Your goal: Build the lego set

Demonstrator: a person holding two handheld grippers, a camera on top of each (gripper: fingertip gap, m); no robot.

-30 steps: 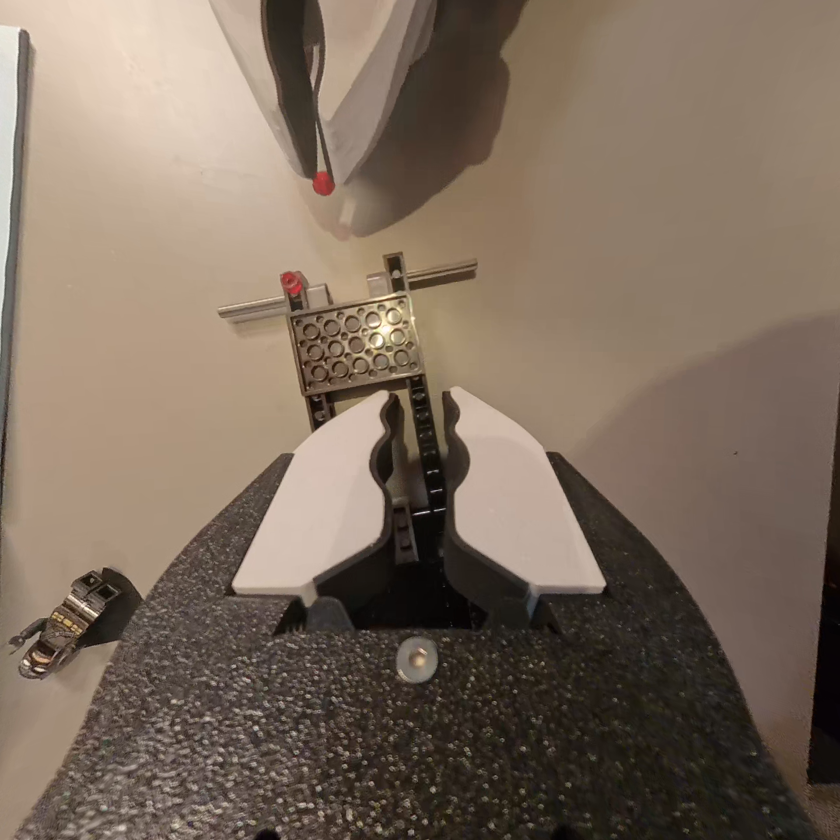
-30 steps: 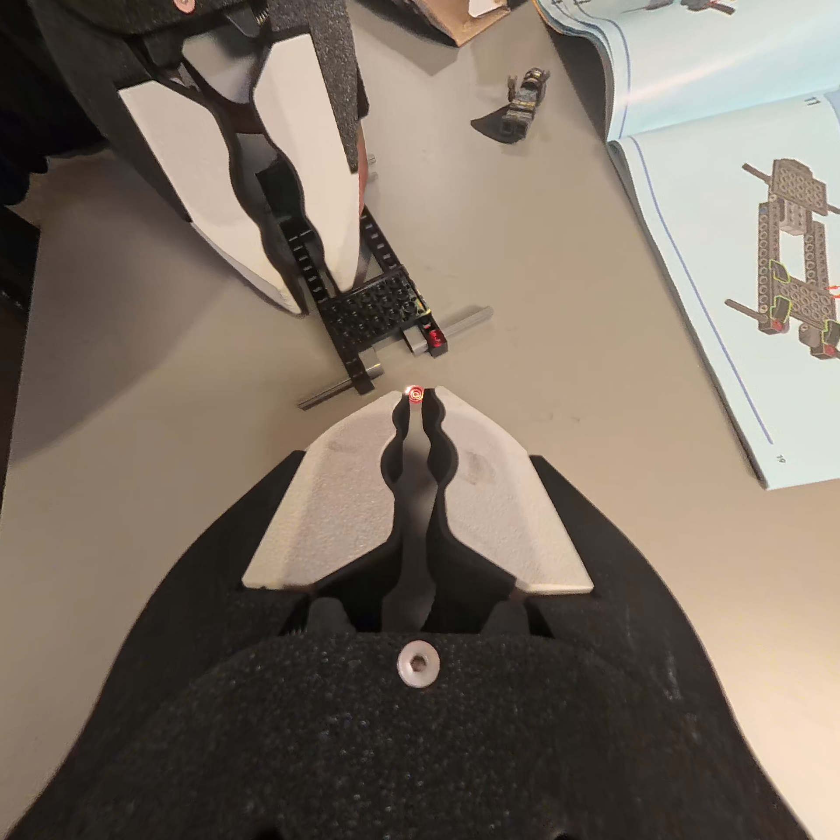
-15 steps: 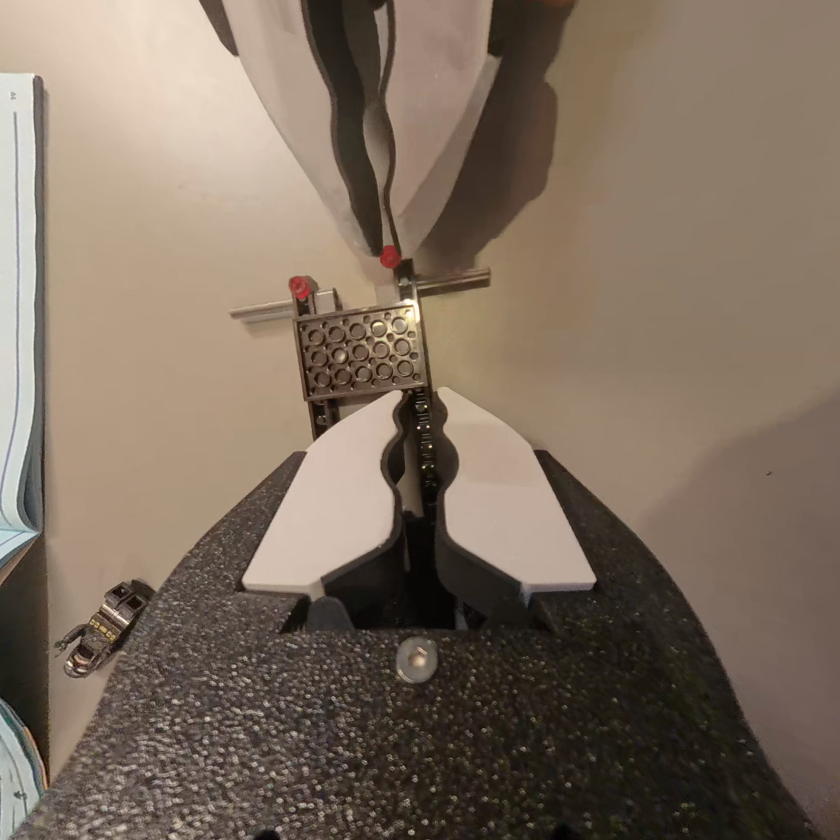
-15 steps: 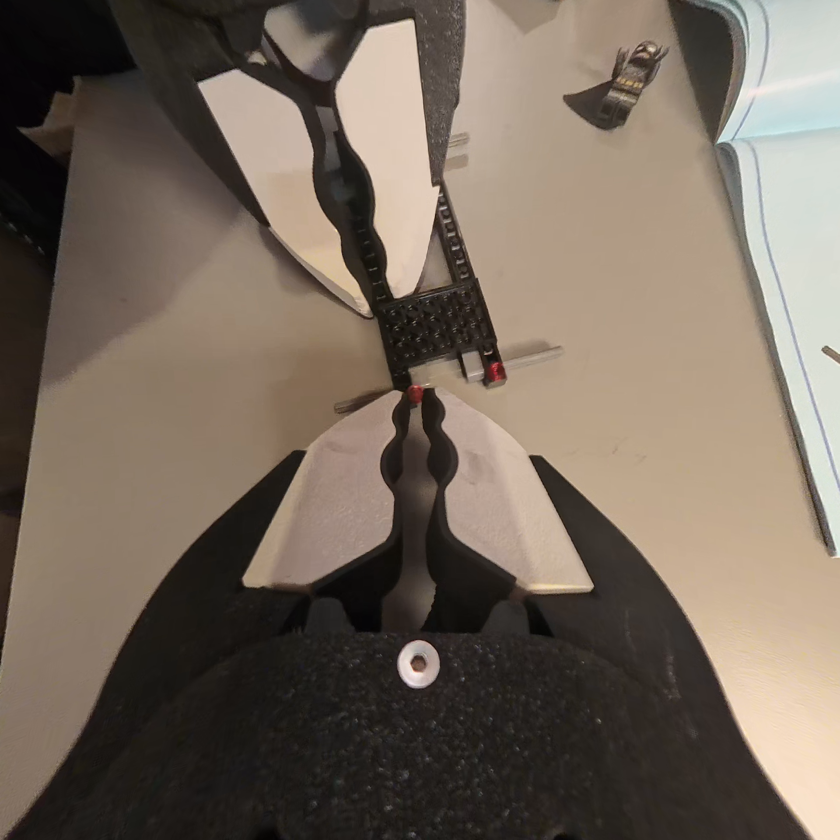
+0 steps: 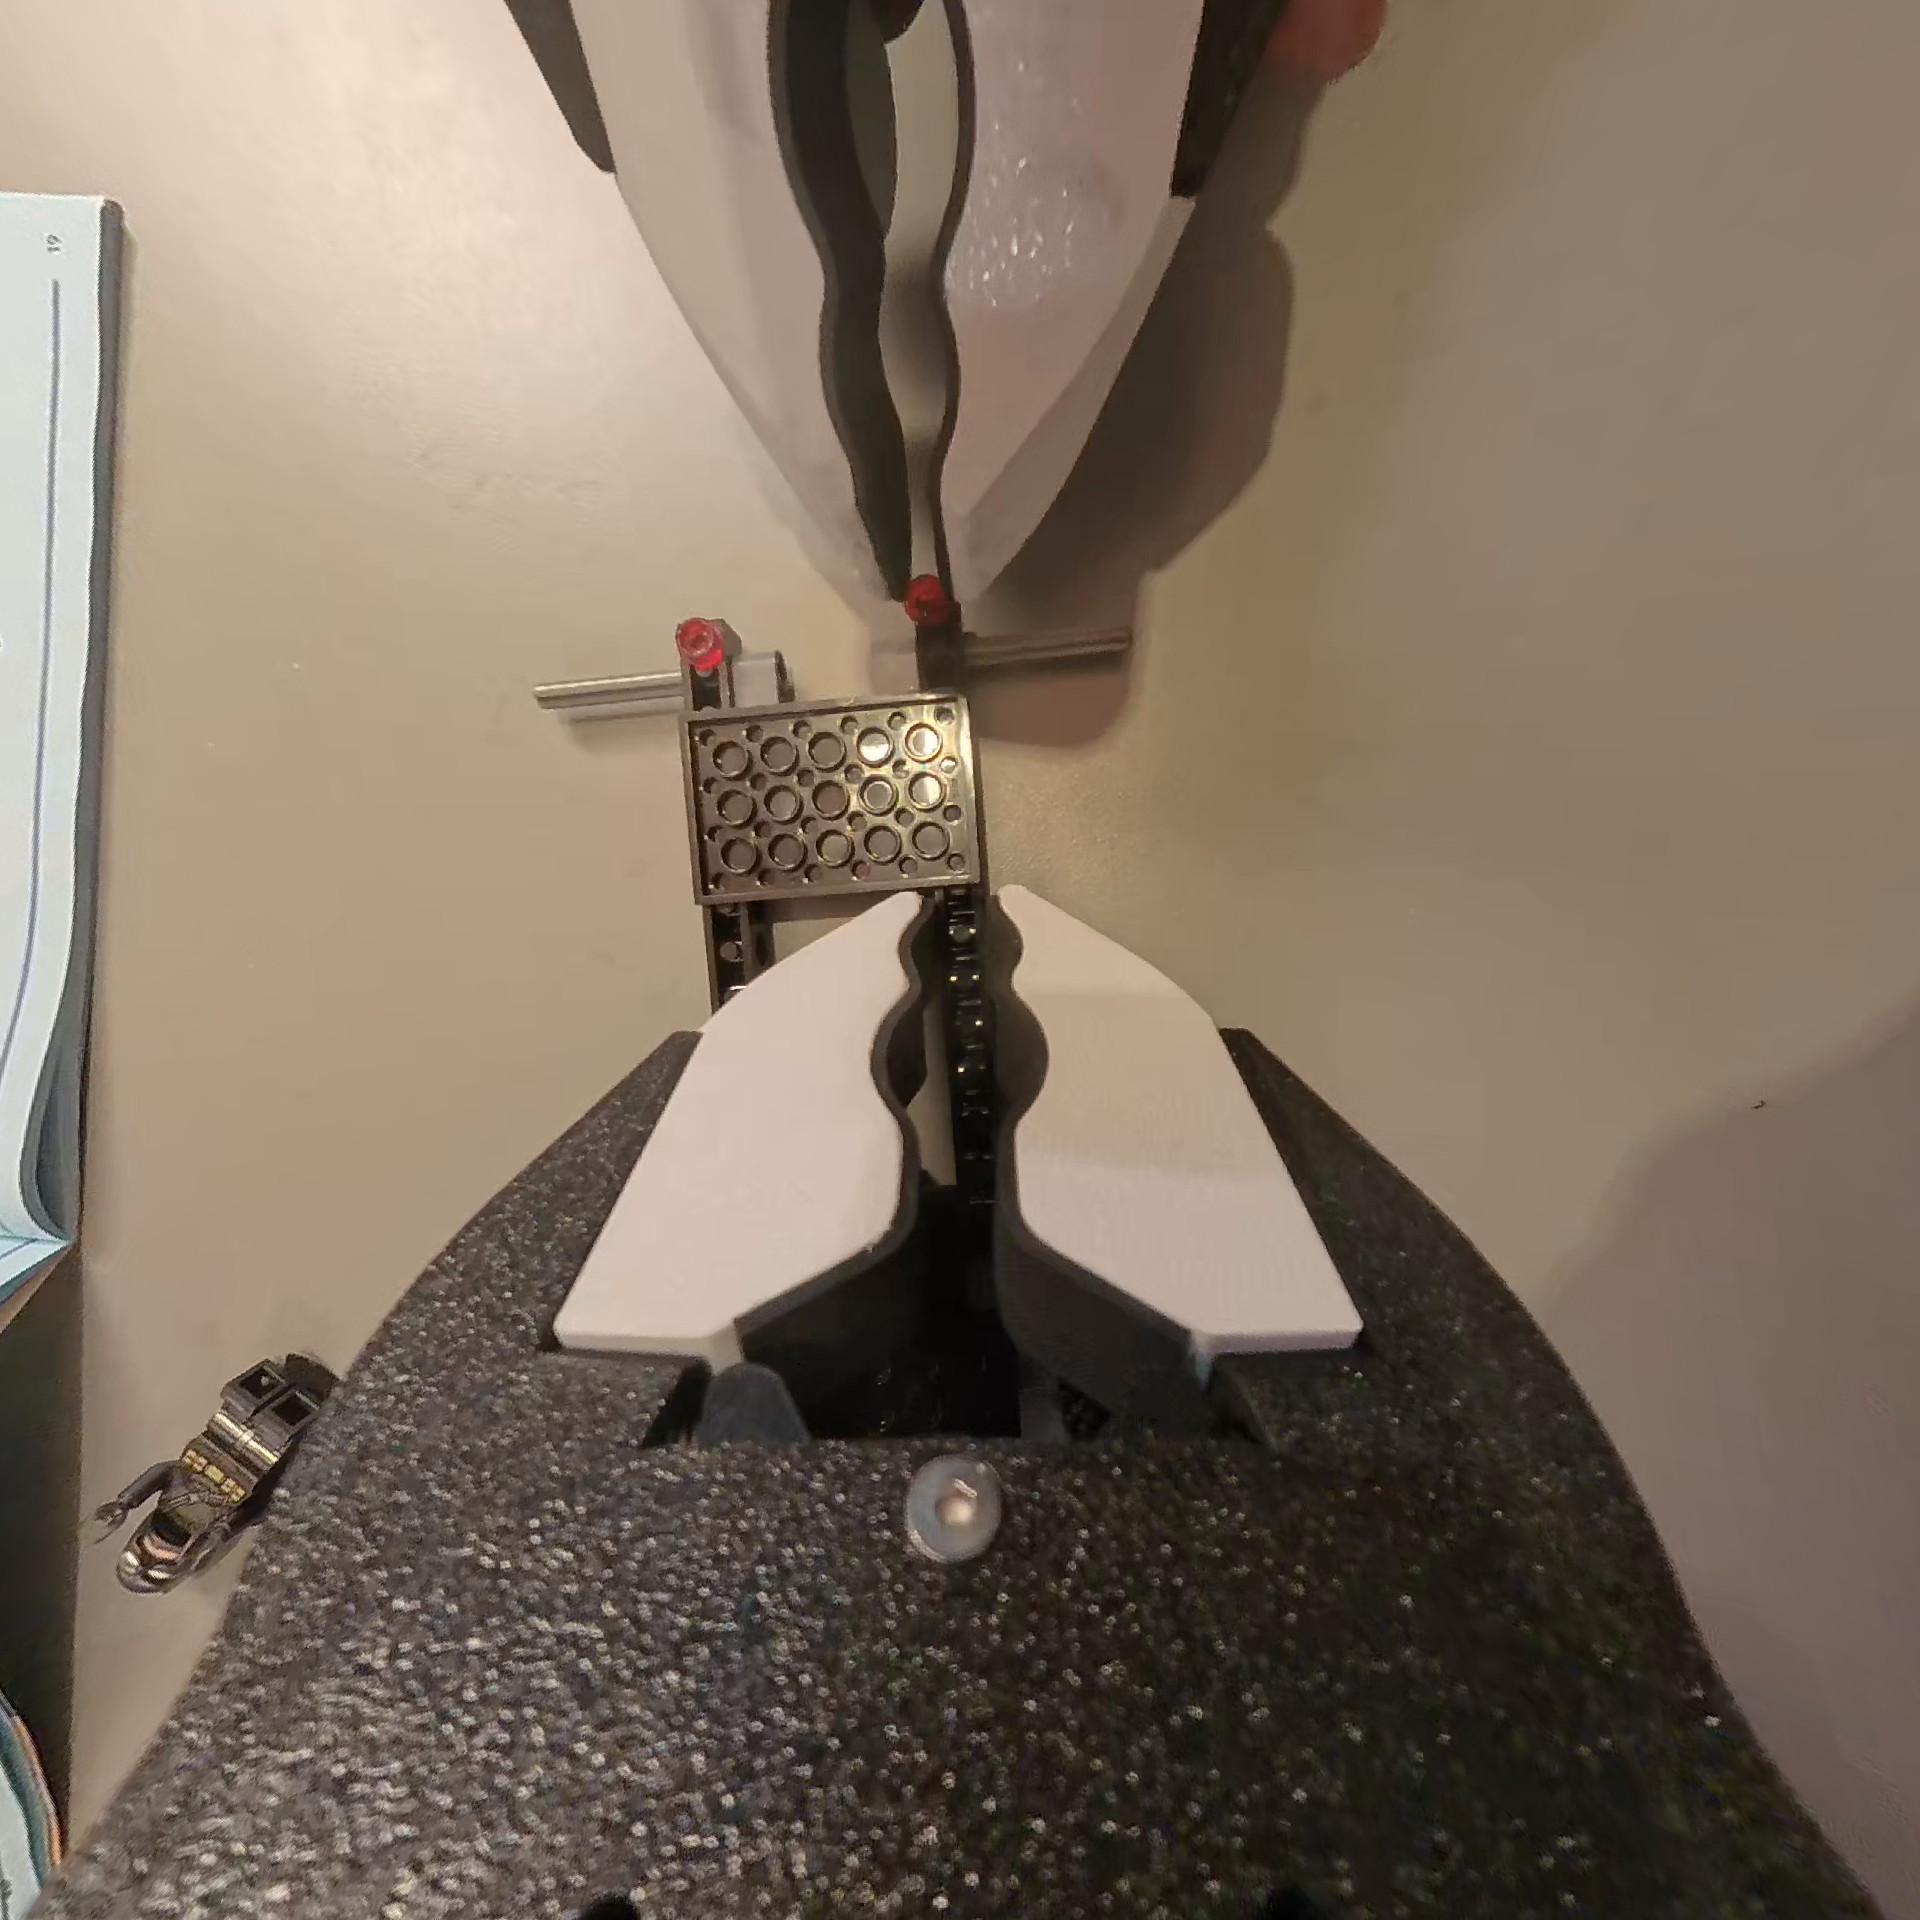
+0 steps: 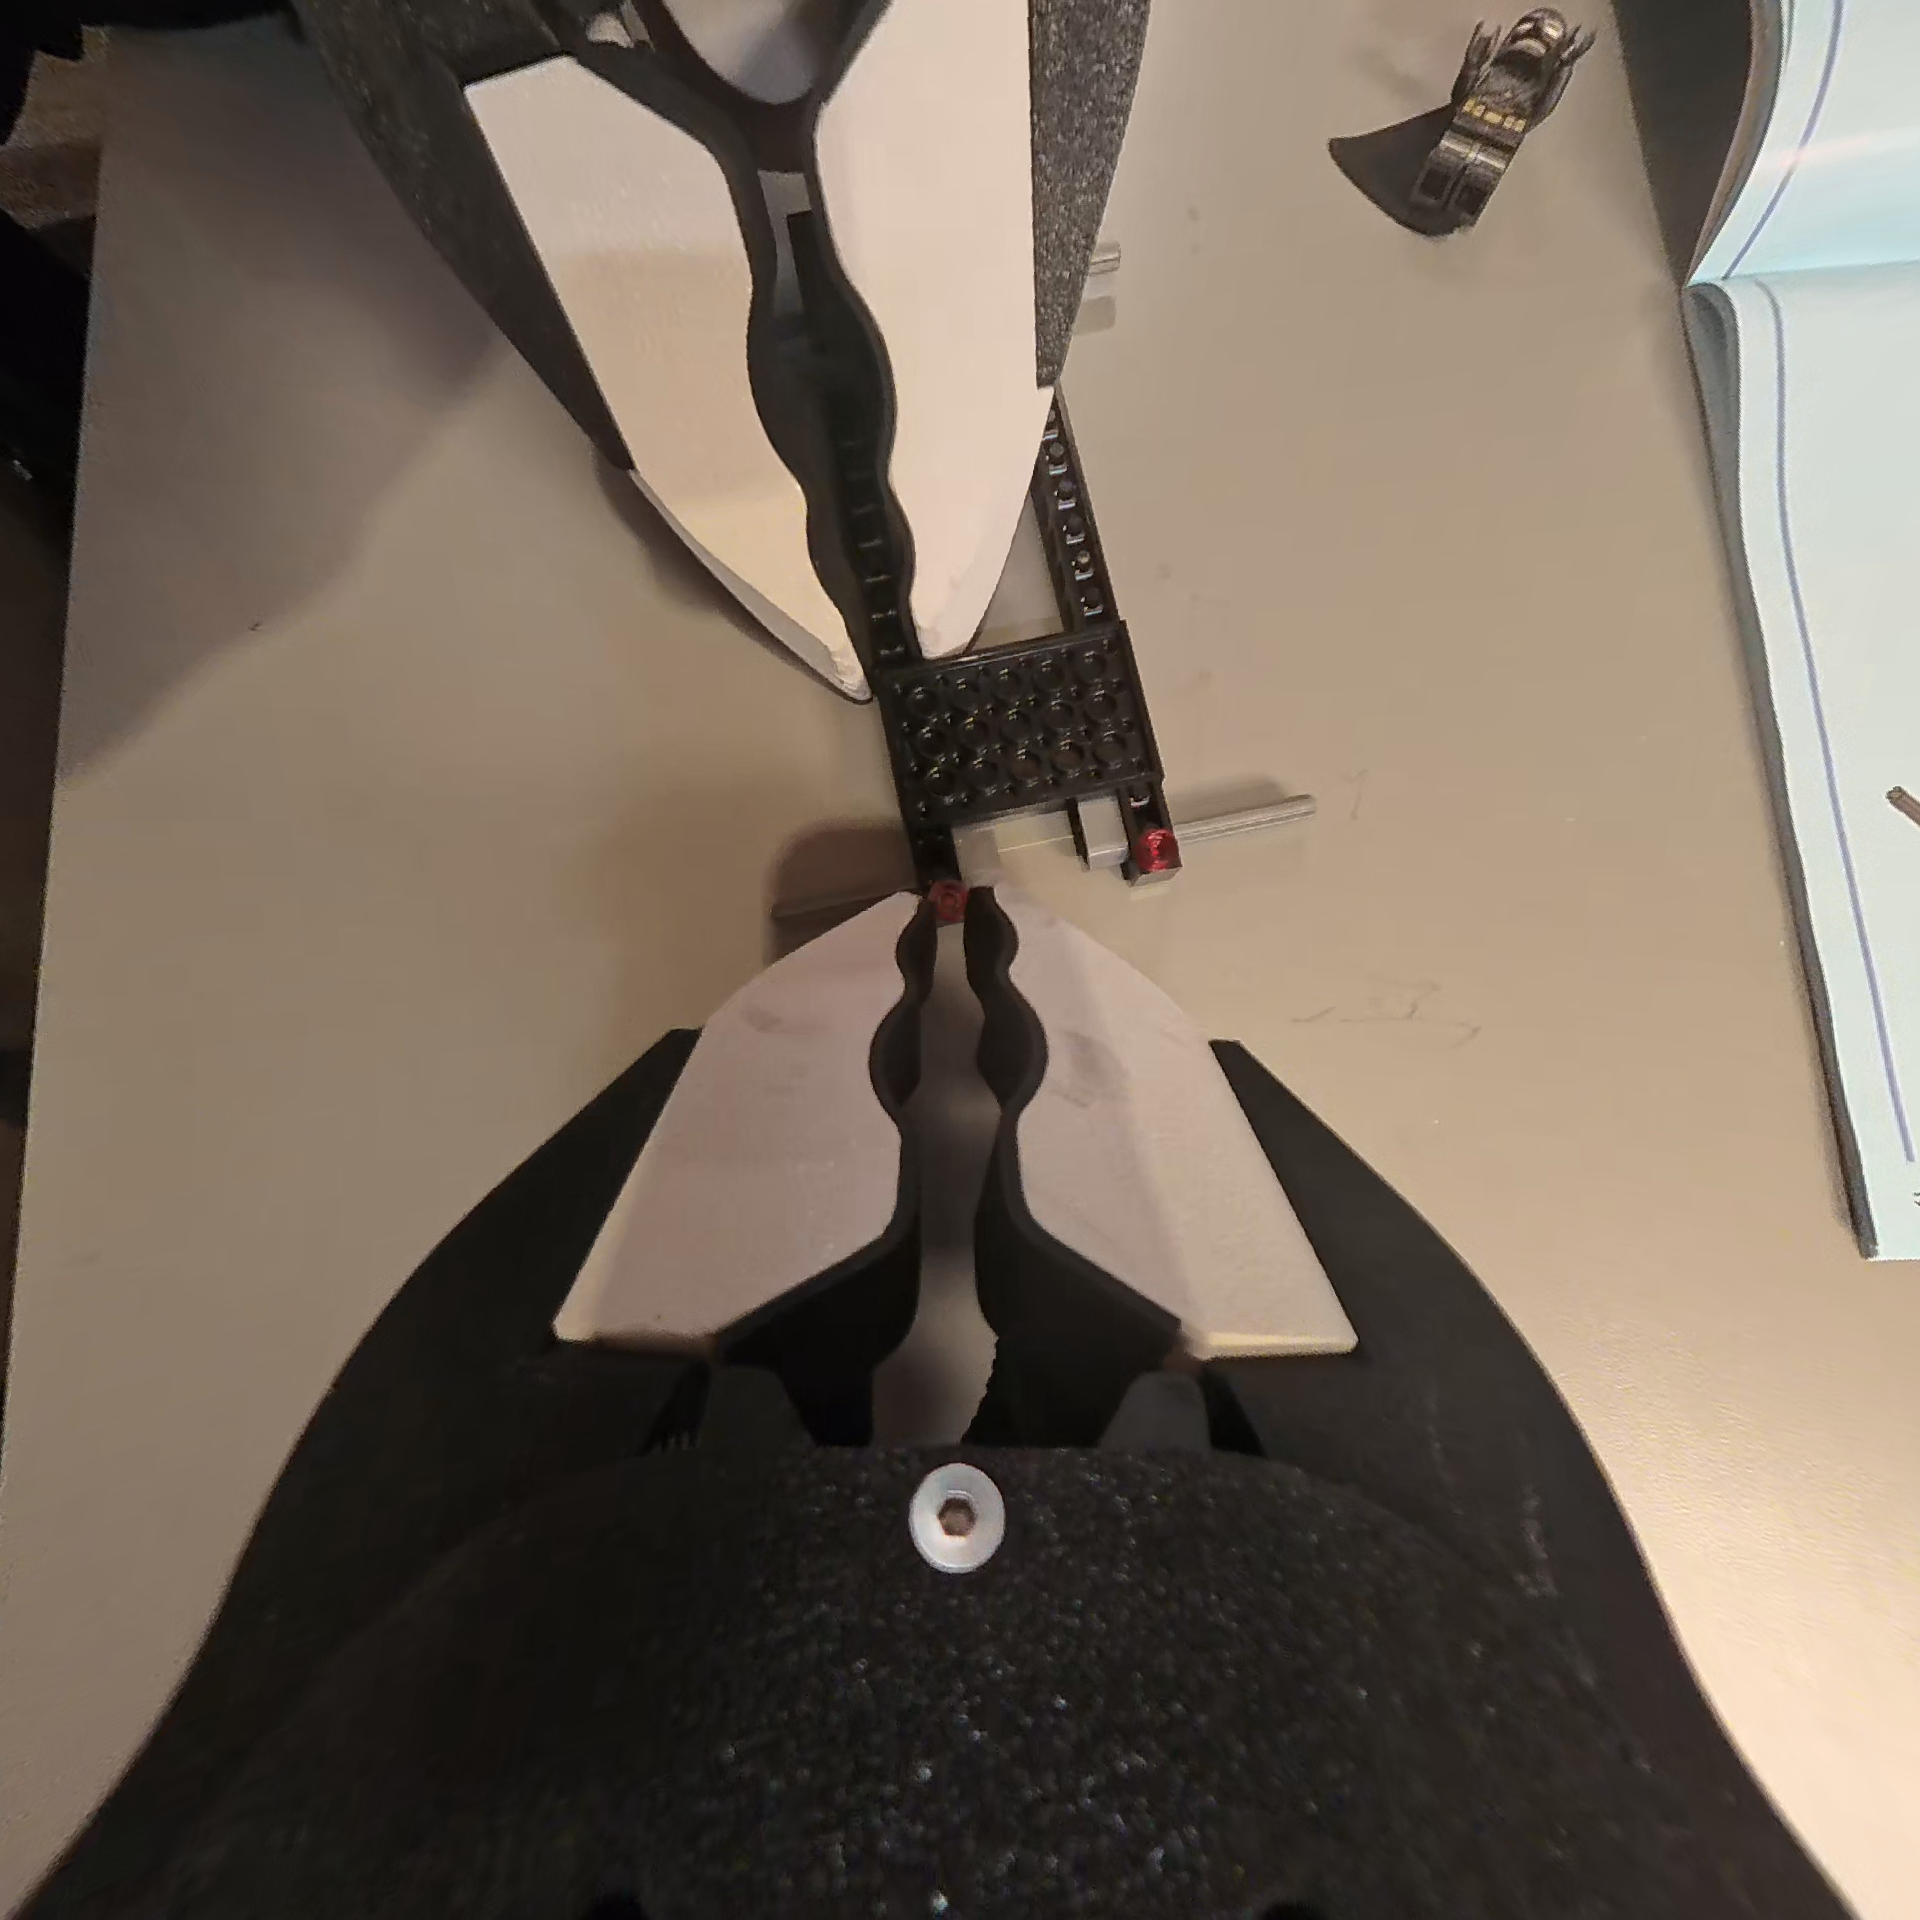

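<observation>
Beige table (image 5: 1558, 831), black brick frame (image 5: 831, 800) in left jaws, red stud (image 6: 948, 900) in right jaws.

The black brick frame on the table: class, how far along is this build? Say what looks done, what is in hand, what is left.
Done: the frame has one red stud on a beam end. In hand: the left gripper clamps the other beam; the right gripper holds a second red stud at that beam's end. Left: seating it and letting go.

Each wrist view looks steeply down, close over the table (image 5: 1507, 727), facing the other; both share the black brick frame (image 5: 831, 800) (image 6: 1023, 727) at frame centre.
</observation>
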